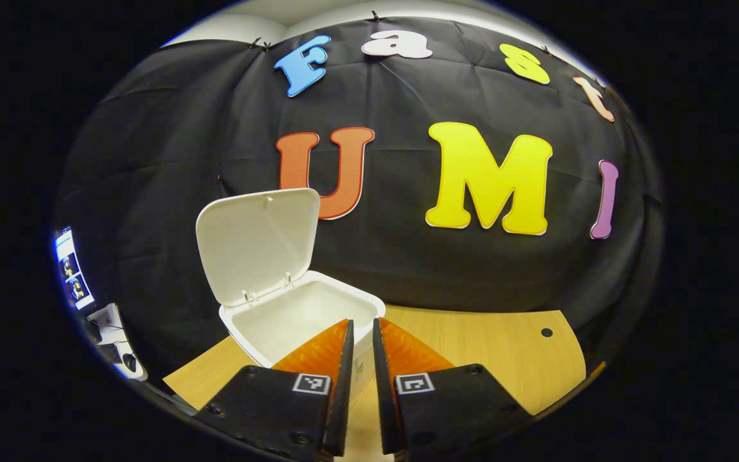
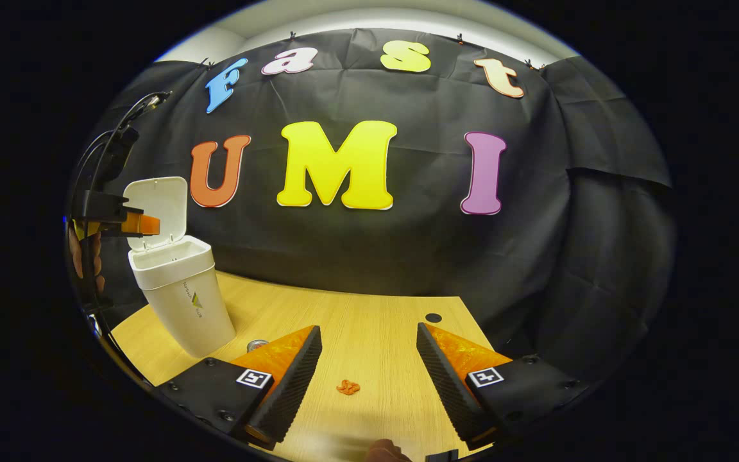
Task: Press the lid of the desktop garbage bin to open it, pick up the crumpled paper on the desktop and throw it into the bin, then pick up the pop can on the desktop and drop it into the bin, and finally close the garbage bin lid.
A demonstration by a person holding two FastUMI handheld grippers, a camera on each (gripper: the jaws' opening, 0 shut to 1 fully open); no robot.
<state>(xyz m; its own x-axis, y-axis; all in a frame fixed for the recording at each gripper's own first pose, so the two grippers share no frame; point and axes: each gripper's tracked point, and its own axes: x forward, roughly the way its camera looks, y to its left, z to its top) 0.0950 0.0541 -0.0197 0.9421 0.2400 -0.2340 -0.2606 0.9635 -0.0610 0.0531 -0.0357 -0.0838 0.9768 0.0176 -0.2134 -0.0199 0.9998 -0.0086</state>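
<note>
Nearest in the right gripper view, the right gripper [image 2: 368,356] hangs over the worktop [image 2: 376,321] with its jaws released wide, holding nothing. The crumpled paper [image 2: 348,387] lies low between the two fingers, slightly toward the left one, so the right hand is clearly the nearer one for the pick (it looks too small and lumpy to show a long axis). The pop can [image 2: 256,345] peeks out behind the left finger. Farther left stands the garbage bin [image 2: 183,301], its lid [image 2: 159,205] upright and open. The left gripper [image 1: 361,359], jaws nearly clenched and empty, hovers at the bin's rim.
</note>
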